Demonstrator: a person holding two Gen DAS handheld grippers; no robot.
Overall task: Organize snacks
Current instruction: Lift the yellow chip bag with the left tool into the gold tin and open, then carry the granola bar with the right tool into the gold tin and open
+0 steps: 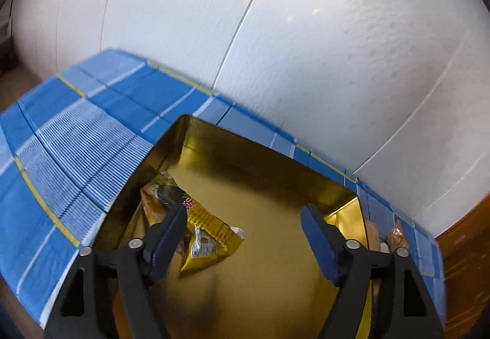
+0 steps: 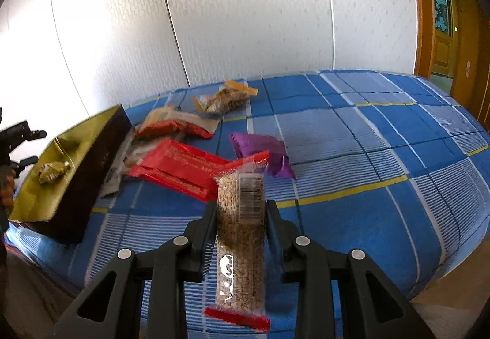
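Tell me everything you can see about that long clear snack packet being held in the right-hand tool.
The clear packet is a long, narrow plastic sleeve packed with small brown grains or seeds. Both ends are sealed with red strips, and a white barcode label sits near its far end. It points away from the camera, lifted above the blue checked cloth. The right gripper has its black fingers pressed on its two long sides. Nothing else touches it.

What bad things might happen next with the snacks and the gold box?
1. The right gripper pinches the seed bar only at its middle, so the long pack might tilt or slip out.
2. The gold box sits near the blue blanket's edge; a bump might push it off.
3. The open left gripper hangs close above the yellow packet and might snag it.
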